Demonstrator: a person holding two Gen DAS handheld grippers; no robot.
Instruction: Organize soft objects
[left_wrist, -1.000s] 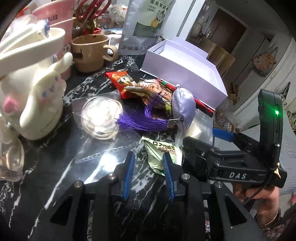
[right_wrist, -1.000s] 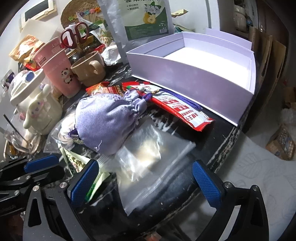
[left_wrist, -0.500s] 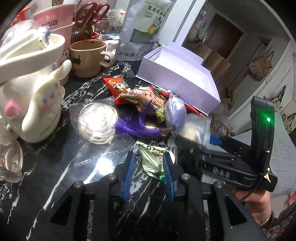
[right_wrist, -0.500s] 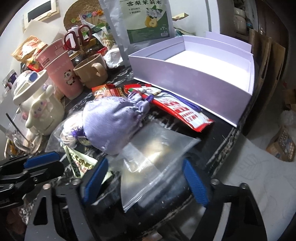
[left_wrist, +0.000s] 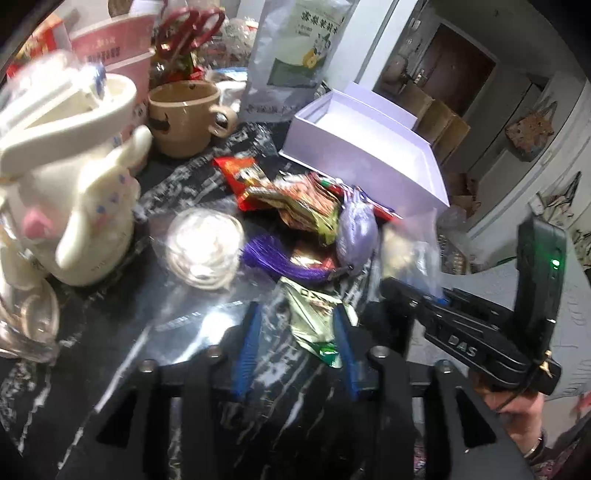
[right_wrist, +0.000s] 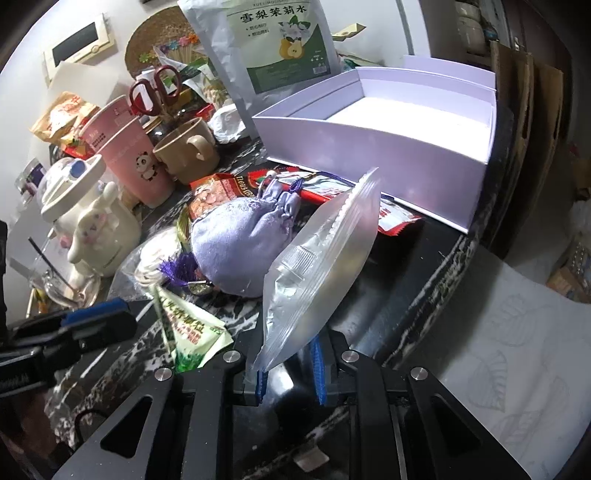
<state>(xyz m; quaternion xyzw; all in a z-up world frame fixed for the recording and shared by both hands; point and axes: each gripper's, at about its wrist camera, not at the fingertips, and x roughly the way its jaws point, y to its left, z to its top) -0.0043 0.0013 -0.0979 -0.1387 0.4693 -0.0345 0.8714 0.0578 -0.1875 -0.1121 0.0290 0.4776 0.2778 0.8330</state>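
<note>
Black marbled counter (right_wrist: 413, 295) carries snack packets and an open lilac box (right_wrist: 388, 162). Clear zip bag (right_wrist: 317, 266), translucent and crinkled, stands tilted, its lower edge pinched between the right gripper (right_wrist: 288, 373) fingers, rising toward 1 o'clock beside the lilac pouch (right_wrist: 240, 243). Only the left view shows the left gripper (left_wrist: 299, 350), fingers spread around a green packet (left_wrist: 314, 317).

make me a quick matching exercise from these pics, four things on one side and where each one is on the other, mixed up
Things:
1. clear zip bag
2. lavender pouch
3. red scissors
4. green snack packet

Places:
A. standing in the pink cup
B. lying on the table beside the purple tassel
C. between the left gripper fingers
D. pinched in the right gripper, lifted

Pairs: 1-D, 2-B, 3-A, 4-C
</note>
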